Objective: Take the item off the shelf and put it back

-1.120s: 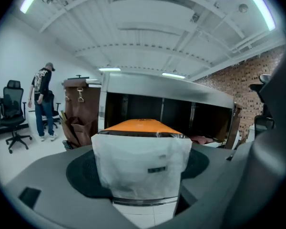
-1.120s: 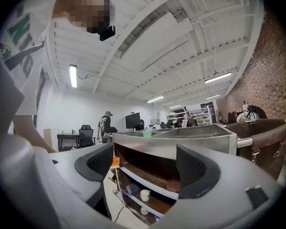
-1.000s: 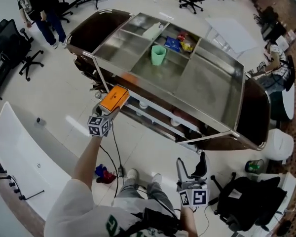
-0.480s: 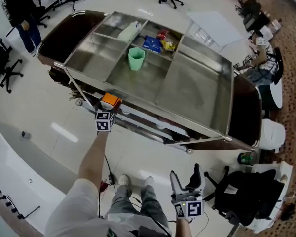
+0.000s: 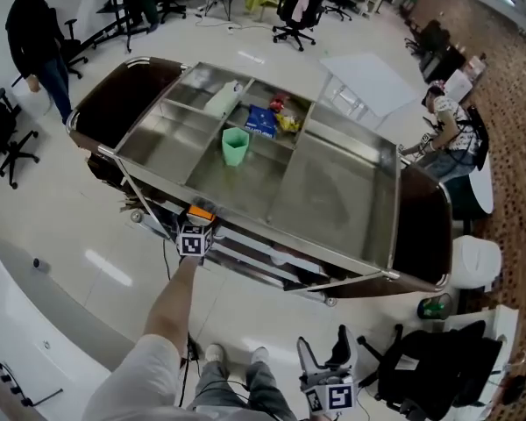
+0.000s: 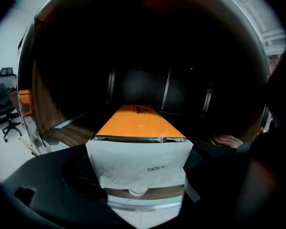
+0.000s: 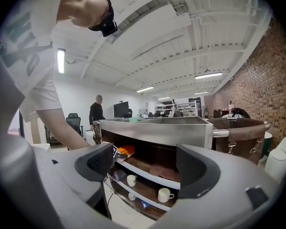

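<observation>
Reaching into the steel cart (image 5: 379, 202) at the left centre of the head view, the left gripper (image 5: 197, 228) has its fingers (image 6: 52, 185) partly spread. They have just been opening, and the orange box (image 6: 136, 123) sits between them without being squeezed. The box lies flat on the upper wooden shelf (image 6: 69, 133), mid-frame in the left gripper view, its white-wrapped end nearest the camera. At the bottom of the head view, the right gripper (image 5: 323, 351) holds its fingers (image 7: 101, 161) wide apart and empty, facing the cart's shelves.
</observation>
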Demonstrator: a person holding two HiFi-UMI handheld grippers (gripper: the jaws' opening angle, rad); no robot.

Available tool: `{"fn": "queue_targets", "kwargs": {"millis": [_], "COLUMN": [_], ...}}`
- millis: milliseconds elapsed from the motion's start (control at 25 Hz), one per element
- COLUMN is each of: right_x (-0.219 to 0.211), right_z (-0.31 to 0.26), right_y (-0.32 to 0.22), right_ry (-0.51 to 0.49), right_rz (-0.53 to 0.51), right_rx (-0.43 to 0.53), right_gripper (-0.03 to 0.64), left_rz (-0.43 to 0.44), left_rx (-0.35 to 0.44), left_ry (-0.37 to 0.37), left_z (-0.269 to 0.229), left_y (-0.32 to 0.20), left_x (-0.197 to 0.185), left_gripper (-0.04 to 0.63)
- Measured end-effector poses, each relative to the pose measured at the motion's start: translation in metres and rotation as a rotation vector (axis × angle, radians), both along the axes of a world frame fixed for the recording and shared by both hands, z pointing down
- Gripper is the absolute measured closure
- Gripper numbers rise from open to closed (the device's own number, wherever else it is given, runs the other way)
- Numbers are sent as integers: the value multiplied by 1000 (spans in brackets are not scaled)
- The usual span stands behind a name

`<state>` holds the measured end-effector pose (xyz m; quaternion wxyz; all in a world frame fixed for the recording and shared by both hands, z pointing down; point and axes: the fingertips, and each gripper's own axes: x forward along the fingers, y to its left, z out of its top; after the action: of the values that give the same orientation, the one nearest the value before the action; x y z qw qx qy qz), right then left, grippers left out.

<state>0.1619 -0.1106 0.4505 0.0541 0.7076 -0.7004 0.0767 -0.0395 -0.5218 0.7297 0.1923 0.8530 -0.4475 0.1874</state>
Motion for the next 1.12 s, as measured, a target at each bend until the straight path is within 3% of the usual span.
{"fn": "queue_targets", "kwargs": {"millis": [400, 680, 880, 1120], "right_x": [-19, -28, -28, -29], "right_z": [-23, -32, -44, -69], "right_y": [-16, -10, 1, 7], "right_ry": [-81, -119, -154, -165], "right_rz": [-122, -188, -193, -209], "right_rx": [107, 173, 228, 308], "right_gripper": [196, 196, 196, 196], "left_rz": [-19, -6, 40, 48], "left_rx": [87, 290, 403, 521], "left_ry": [34, 106, 137, 225], "left_z": [-54, -159, -230, -307], "left_y": [75, 135, 205, 290], "left_x": [-31, -47, -49, -54], "left_gripper": [101, 102, 102, 103]}}
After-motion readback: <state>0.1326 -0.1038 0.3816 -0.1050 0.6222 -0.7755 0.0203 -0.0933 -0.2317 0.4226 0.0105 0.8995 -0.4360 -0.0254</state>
